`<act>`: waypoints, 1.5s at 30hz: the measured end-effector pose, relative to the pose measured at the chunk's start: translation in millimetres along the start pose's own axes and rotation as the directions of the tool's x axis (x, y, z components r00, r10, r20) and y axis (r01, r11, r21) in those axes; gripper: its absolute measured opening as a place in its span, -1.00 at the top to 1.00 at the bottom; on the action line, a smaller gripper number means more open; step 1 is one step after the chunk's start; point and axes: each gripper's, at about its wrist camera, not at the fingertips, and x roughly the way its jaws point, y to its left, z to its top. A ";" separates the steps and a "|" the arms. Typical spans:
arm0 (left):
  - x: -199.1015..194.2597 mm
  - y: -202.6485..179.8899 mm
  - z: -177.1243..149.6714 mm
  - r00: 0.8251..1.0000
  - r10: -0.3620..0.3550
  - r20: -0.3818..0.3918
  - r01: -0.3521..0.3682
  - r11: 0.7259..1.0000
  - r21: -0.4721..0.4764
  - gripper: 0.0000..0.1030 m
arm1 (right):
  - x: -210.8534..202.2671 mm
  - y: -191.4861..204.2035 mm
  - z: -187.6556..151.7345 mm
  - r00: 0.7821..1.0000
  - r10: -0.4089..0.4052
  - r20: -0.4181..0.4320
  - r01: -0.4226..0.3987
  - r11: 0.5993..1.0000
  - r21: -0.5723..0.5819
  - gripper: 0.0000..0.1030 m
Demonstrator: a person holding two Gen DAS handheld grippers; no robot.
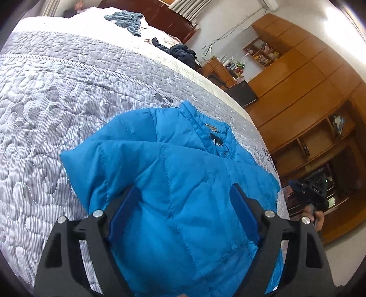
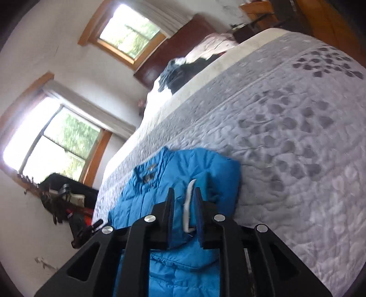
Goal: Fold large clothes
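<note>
Black fingers with blue pads frame the bottom of each wrist view. On the left gripper (image 1: 184,203) the jaws stand wide apart, and the blue puffer jacket (image 1: 173,169) lies between and beneath them; the pads do not visibly pinch any fabric. On the right gripper (image 2: 184,205) the jaws are nearly together, with a white-edged strip of the jacket (image 2: 183,173) caught between the pads. A small label sits at the inside of the collar (image 1: 211,128) with a dark logo patch just below it, but the writing on both is too small and blurred to read. The jacket is bright blue, quilted in stitched panels, puffy, and already partly folded, with a sleeve laid across the body and the collar pointing away from the cameras. It rests on the grey quilted bedspread (image 1: 68,96), near the bed's edge on the side of the wooden wardrobe (image 1: 304,75). Further up the bed lie a crumpled blue-grey garment (image 1: 128,19) and a dark garment (image 1: 183,53). In the left wrist view, the other gripper shows at the right edge, held in a hand (image 1: 318,219).
</note>
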 end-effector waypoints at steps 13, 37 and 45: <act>-57.2 -19.9 -22.0 1.000 0.025 -0.013 -0.025 0.999 -0.026 -0.70 | -18.3 -4.9 -29.9 0.996 -0.031 -0.087 0.029 0.999 -0.020 0.37; -111.4 -18.9 -280.5 0.922 -0.160 -0.353 0.083 0.971 -0.222 -0.79 | -101.2 -38.5 -286.0 0.878 0.140 -0.457 -0.105 0.989 0.103 -0.47; -98.7 -20.0 -290.1 0.923 -0.173 -0.343 0.088 0.964 -0.251 0.28 | -94.2 -38.1 -290.5 0.874 0.204 -0.441 -0.156 0.977 0.142 -0.04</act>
